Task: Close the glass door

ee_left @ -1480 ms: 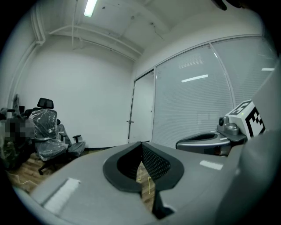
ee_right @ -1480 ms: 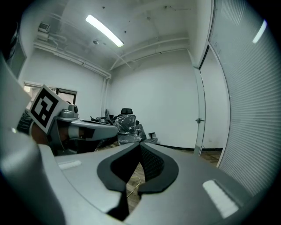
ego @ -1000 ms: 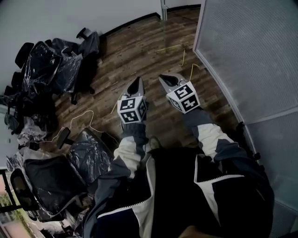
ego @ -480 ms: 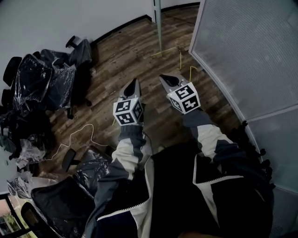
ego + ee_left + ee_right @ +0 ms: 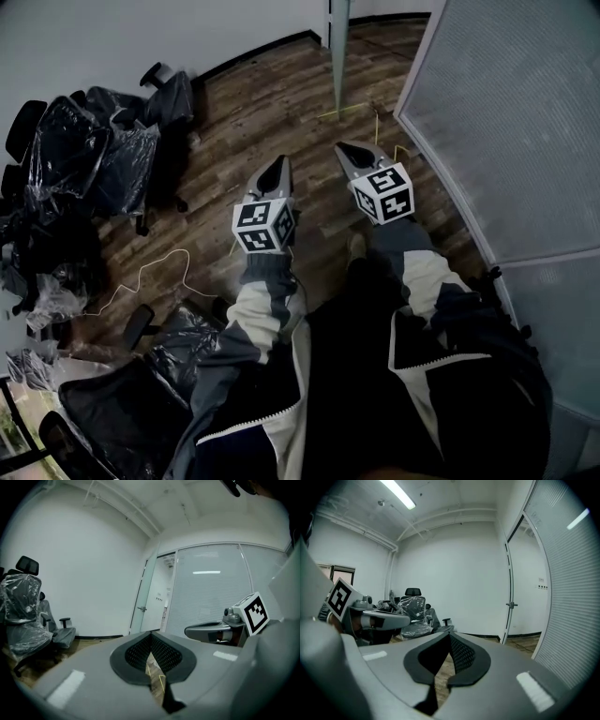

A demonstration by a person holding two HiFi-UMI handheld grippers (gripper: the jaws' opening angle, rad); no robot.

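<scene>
The glass door (image 5: 338, 52) stands open ahead, seen edge-on as a thin upright pane at the top of the head view. In the left gripper view the glass door (image 5: 150, 595) shows its small handle (image 5: 141, 608), beside a frosted glass wall (image 5: 211, 592). In the right gripper view the door's edge (image 5: 508, 597) carries the handle (image 5: 511, 604). My left gripper (image 5: 279, 164) and right gripper (image 5: 345, 150) are held side by side over the wooden floor, short of the door. Both are shut and hold nothing. Each gripper shows in the other's view: the right gripper (image 5: 206, 631) and the left gripper (image 5: 384, 618).
The frosted glass wall (image 5: 506, 112) runs close along my right. Office chairs wrapped in plastic (image 5: 89, 159) crowd the left wall, and another chair (image 5: 122, 394) is at my lower left. A thin pale cable (image 5: 150, 272) lies on the floor; yellow cable (image 5: 375, 122) lies near the door.
Both grippers have been carried forward together across the floor toward the door. The door's edge now stands nearer and more central in the head view. Jaws stayed shut.
</scene>
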